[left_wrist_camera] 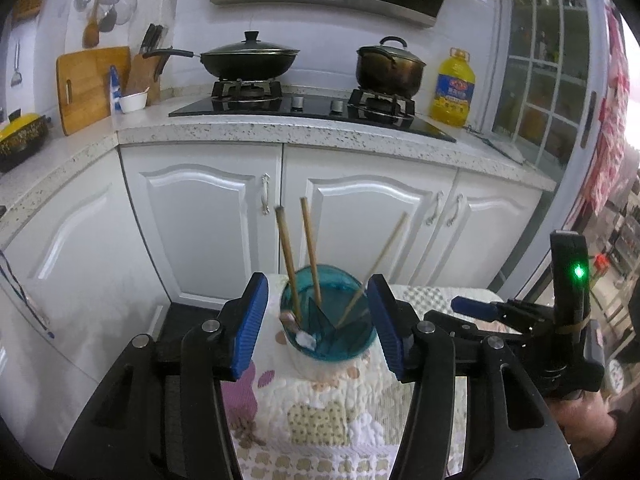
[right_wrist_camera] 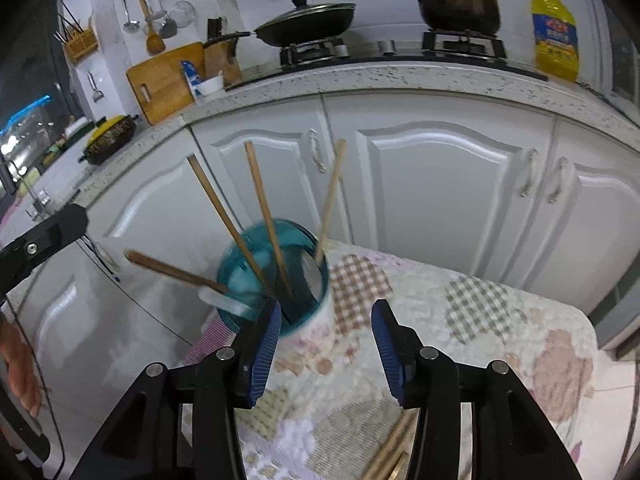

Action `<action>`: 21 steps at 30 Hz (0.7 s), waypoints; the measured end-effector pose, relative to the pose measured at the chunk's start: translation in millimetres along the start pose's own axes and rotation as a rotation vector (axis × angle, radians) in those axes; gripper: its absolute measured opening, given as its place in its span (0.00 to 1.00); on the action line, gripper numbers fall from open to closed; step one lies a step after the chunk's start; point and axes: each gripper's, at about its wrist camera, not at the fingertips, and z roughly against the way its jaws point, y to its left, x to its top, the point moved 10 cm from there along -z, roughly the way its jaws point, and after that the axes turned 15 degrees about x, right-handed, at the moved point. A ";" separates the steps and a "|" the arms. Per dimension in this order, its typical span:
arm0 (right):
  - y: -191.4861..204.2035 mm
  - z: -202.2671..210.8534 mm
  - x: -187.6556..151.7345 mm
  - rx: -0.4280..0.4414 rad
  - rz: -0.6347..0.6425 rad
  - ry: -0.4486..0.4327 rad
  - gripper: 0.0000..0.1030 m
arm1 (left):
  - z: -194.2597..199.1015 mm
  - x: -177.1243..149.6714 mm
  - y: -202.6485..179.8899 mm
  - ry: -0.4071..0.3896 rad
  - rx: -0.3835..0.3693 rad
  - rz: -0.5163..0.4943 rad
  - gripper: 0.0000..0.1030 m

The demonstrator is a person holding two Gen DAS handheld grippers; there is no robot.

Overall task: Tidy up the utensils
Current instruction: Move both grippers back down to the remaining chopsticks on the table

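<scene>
- Chopsticks still loose on the patchwork cloth lie just under the right gripper, below and a little to the right of the gap between its jaws, partly hidden by its right finger arm
- Their long axis runs slantwise, from low near that gripper's body up and to the right, roughly along the line the gripper points, so I judge a turn of the wrist is needed to close across them and not along them
- Only their near ends show at the frame's lower edge; how many lie there I cannot tell
- Teal holder stands ahead and left of the right gripper, its near rim just beside the left blue pad; whether they touch I cannot tell
- Three chopsticks stand in it, leaning apart, with a wooden-handled spoon sticking out over the rim to the left
- Right gripper is released: jaws apart, nothing between the pads but cloth
- Left gripper faces the holder head on, the cup lying in the gap between its blue pads, with a clear space showing on either side; it too is released and holds nothing
- Right gripper is the nearer to the loose chopsticks, which the left wrist view does not show at all, so by my reckoning the pick falls to the right hand, and the carry to the holder is short, up and leftward
</scene>
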 end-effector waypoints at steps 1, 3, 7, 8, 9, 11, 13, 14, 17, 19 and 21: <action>-2.2 2.4 -4.7 -0.016 0.003 0.002 0.47 | 2.4 -4.9 -3.4 0.001 -0.003 -0.006 0.50; -7.2 6.6 -13.9 -0.041 0.001 0.007 0.49 | 6.2 -14.6 -11.7 0.002 -0.011 -0.019 0.50; -18.9 16.4 -35.3 -0.072 -0.022 0.016 0.49 | 10.2 -34.4 -27.9 0.010 -0.020 -0.038 0.50; -22.2 18.9 -41.7 -0.082 -0.028 0.020 0.49 | 9.7 -40.2 -32.5 0.018 -0.026 -0.041 0.50; -25.6 21.1 -46.9 -0.090 -0.035 0.022 0.49 | 8.8 -46.0 -36.7 0.027 -0.032 -0.043 0.50; -33.5 25.3 -57.4 -0.109 -0.054 0.029 0.50 | 4.5 -61.5 -47.5 0.059 -0.047 -0.051 0.51; -40.7 28.3 -67.0 -0.115 -0.077 0.039 0.50 | -0.6 -75.6 -58.5 0.093 -0.059 -0.055 0.50; -46.0 30.5 -72.4 -0.122 -0.090 0.045 0.50 | -3.3 -82.8 -63.5 0.110 -0.067 -0.055 0.51; -60.6 36.4 -88.2 -0.141 -0.123 0.059 0.50 | -11.9 -103.1 -79.5 0.159 -0.090 -0.057 0.50; -69.1 40.5 -98.0 -0.149 -0.145 0.069 0.50 | -19.0 -116.4 -90.7 0.189 -0.098 -0.061 0.50; -79.9 46.9 -108.4 -0.169 -0.159 0.072 0.50 | -25.9 -127.7 -98.2 0.215 -0.109 -0.069 0.50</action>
